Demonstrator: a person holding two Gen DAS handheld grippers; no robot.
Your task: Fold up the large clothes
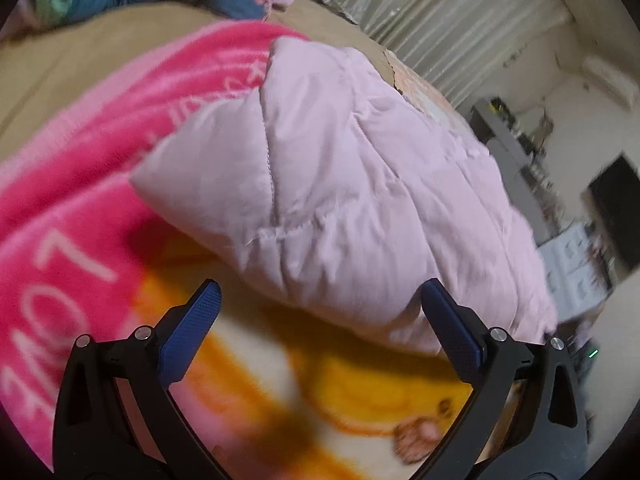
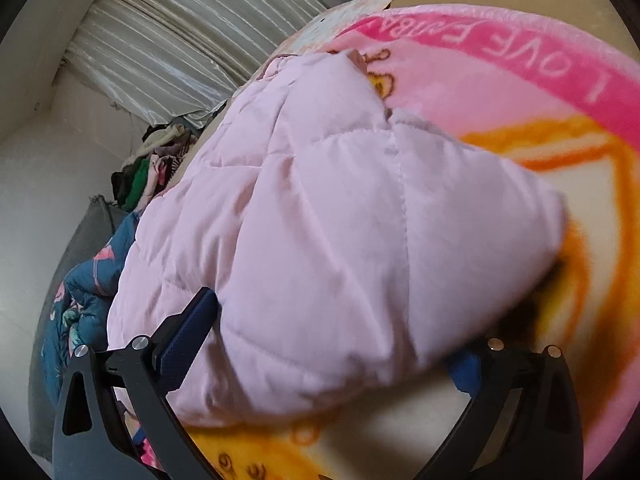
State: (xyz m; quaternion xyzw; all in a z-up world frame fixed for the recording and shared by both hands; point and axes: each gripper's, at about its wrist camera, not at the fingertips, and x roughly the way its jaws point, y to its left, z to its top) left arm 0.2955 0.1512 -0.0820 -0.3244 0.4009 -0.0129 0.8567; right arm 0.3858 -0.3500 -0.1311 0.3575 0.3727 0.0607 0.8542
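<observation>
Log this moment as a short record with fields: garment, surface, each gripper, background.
garment: pale pink quilted jacket, bunched, lying on the blanket
surface: pink and orange printed blanket with white lettering
left gripper: open, empty, just short of the jacket's near edge
right gripper: open, jacket fabric bulging between its fingers, not clamped
background: heap of other clothes, pale curtain
</observation>
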